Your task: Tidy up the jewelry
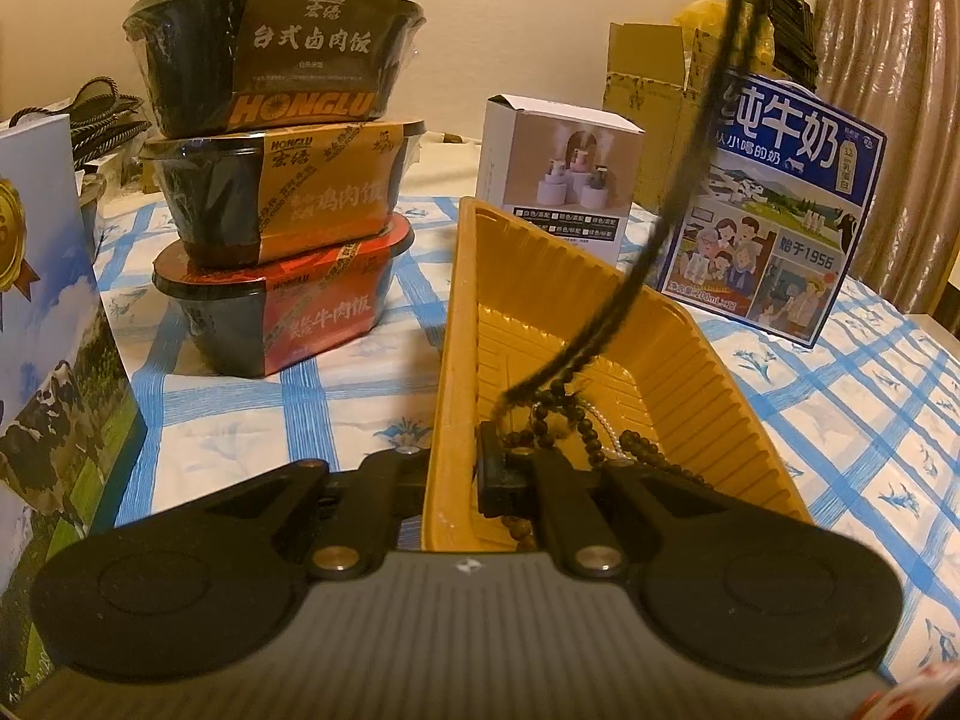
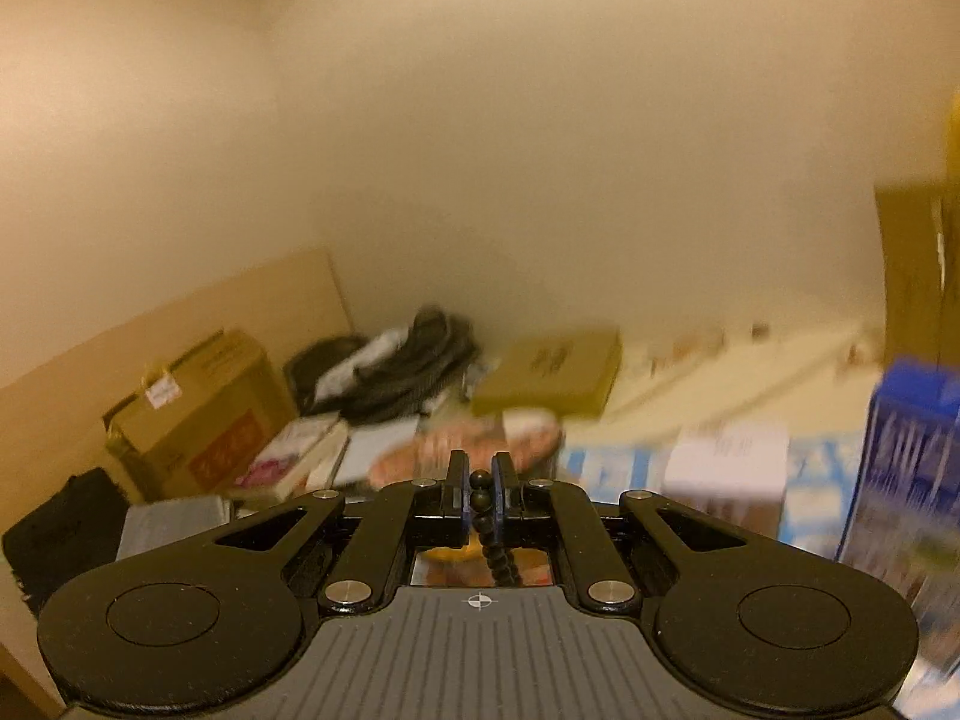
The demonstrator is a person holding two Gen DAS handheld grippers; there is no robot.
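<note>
3 stacked meal bowls (image 1: 276,174), white box (image 1: 561,177), milk carton (image 1: 774,222).

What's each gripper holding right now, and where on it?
Left gripper: clamps the yellow tray by its near-left wall. Right gripper: pinches the dark bead strand near its top end.

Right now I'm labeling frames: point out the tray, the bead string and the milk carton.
tray (image 1: 690,360), left wrist view, ribbed right wall
bead string (image 2: 480,501), right wrist view, bead between pads
milk carton (image 1: 780,222), left wrist view, front face
</note>
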